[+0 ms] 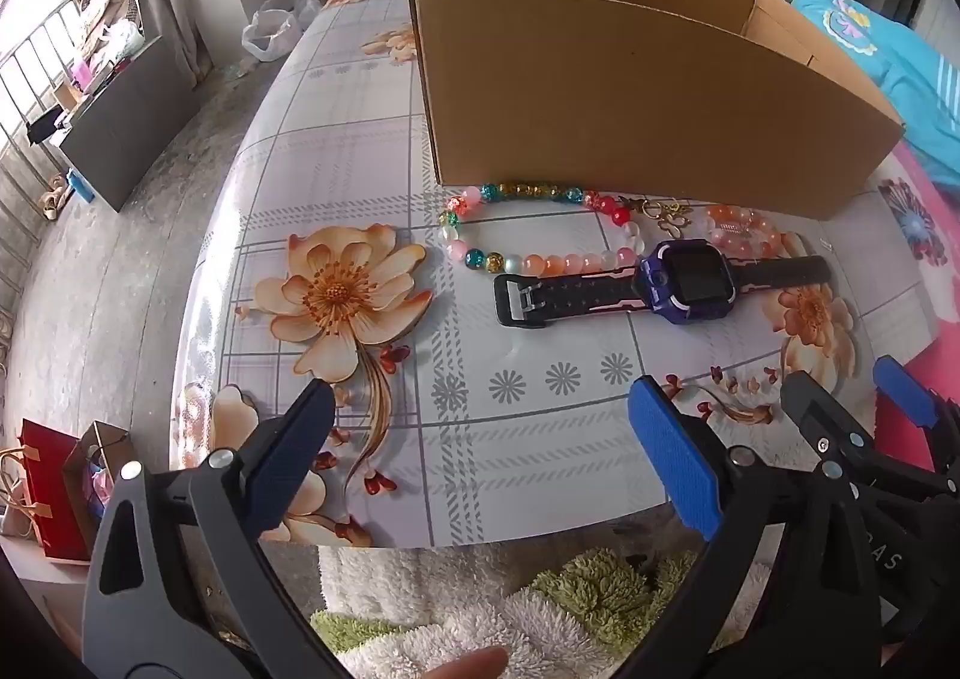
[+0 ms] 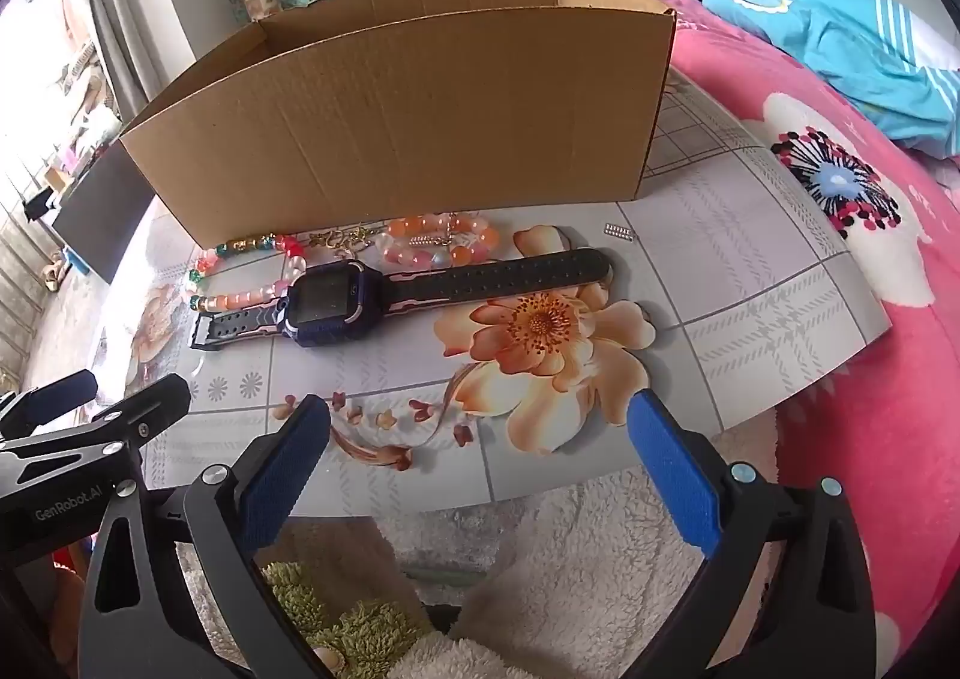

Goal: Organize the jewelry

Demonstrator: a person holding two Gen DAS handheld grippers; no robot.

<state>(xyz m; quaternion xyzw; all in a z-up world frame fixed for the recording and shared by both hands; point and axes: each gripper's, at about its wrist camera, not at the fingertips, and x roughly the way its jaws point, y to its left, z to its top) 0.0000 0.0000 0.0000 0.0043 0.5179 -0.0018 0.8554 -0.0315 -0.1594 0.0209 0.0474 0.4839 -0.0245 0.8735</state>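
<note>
Both my tongs, left (image 1: 480,433) and right (image 2: 480,433), gape empty; glossy bead bracelet (image 1: 528,235), rubbery watch (image 1: 672,283), corrugated box (image 1: 630,96).

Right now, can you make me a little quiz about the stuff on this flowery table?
1. True or false: the watch lies inside the cardboard box.
2. What lies between the watch and the box? A) bead bracelets B) spoons C) socks
3. Fill in: both the left hand-held gripper and the right hand-held gripper are ____.

Key: 1 false, it lies on the table; 2 A, bead bracelets; 3 open.
</note>
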